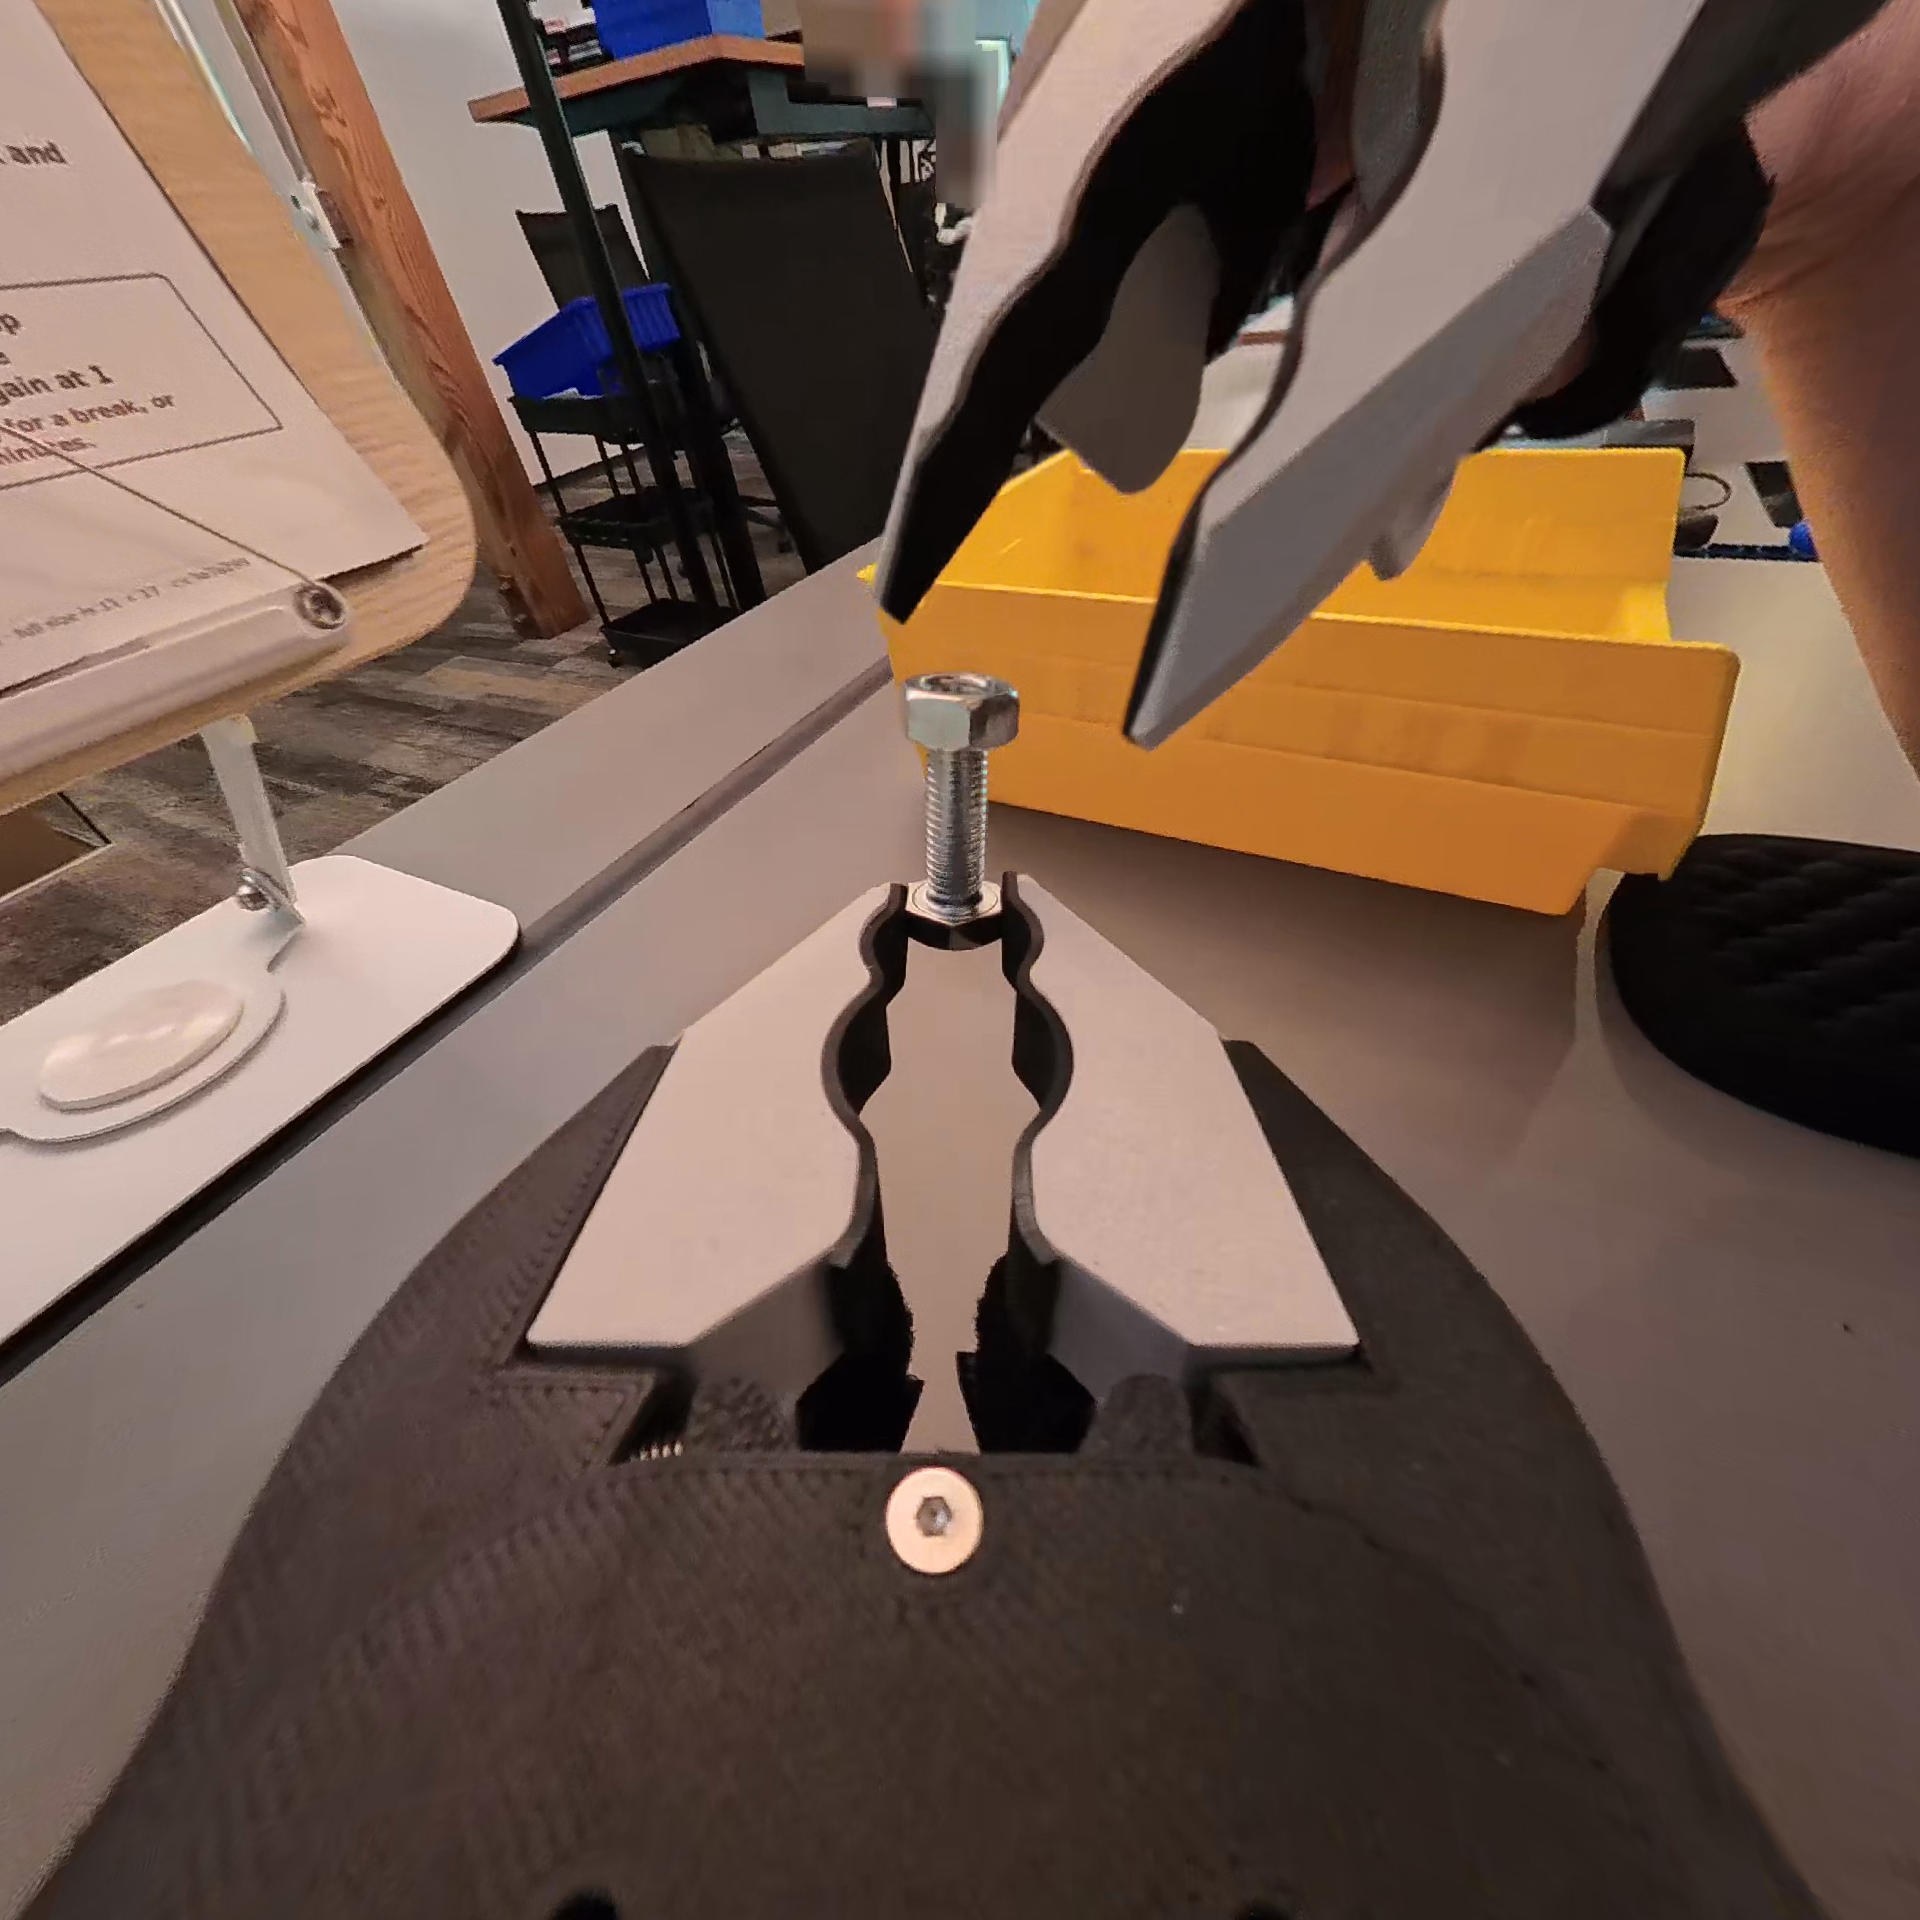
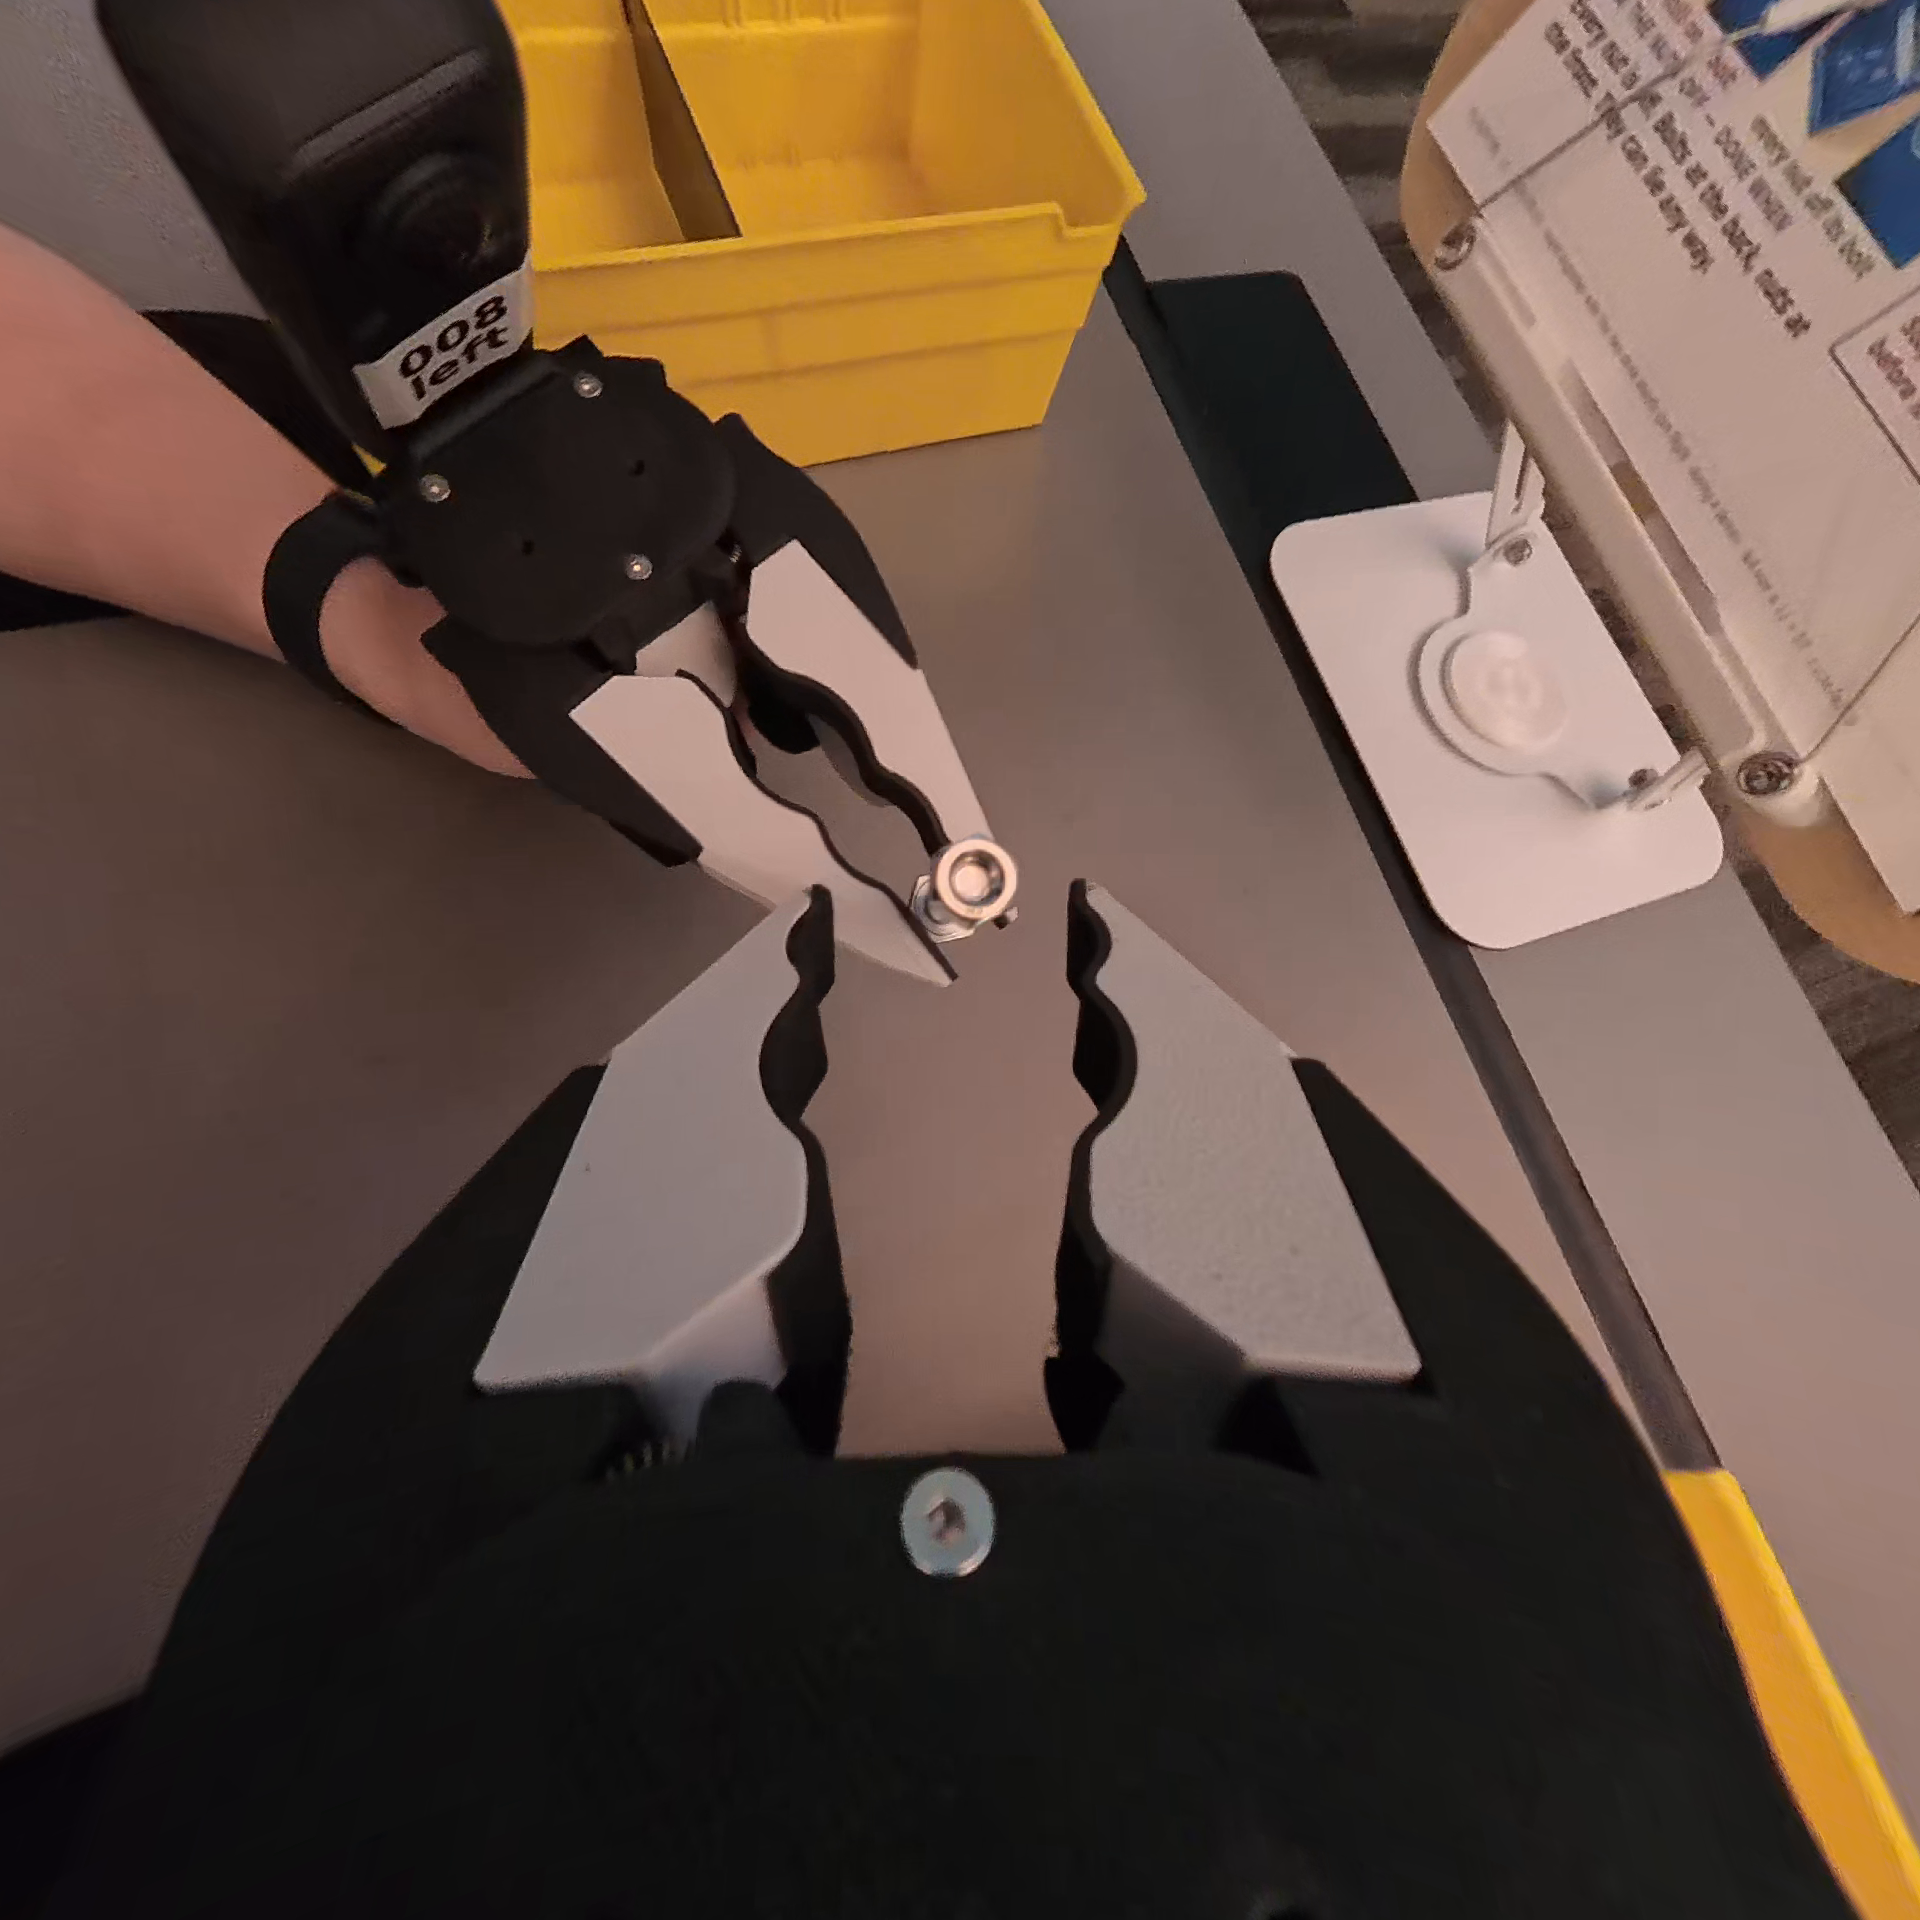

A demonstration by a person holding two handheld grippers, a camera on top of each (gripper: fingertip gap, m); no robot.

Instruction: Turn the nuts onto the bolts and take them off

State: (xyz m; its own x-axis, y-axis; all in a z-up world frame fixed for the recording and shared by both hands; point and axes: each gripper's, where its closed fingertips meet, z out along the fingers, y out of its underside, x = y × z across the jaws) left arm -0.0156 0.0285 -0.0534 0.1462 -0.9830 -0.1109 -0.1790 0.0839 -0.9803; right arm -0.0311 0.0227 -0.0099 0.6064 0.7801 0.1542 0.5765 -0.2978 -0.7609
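bolt (image 1: 951, 831) upright over table (image 1: 1351, 1143), head pinched at left gripper (image 1: 951, 920) tips | nut (image 1: 961, 709) sits at thread top — barely started, or nearly off | right gripper (image 2: 945, 914) spread, poised above nut, not touching | yellow bin (image 1: 1403, 727) behind — turning apparently remains

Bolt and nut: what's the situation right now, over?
Left gripper shut on bolt head, bolt upright. Nut sits at the bolt's top end. Right gripper open, just above the nut, not touching. Nothing in the way.
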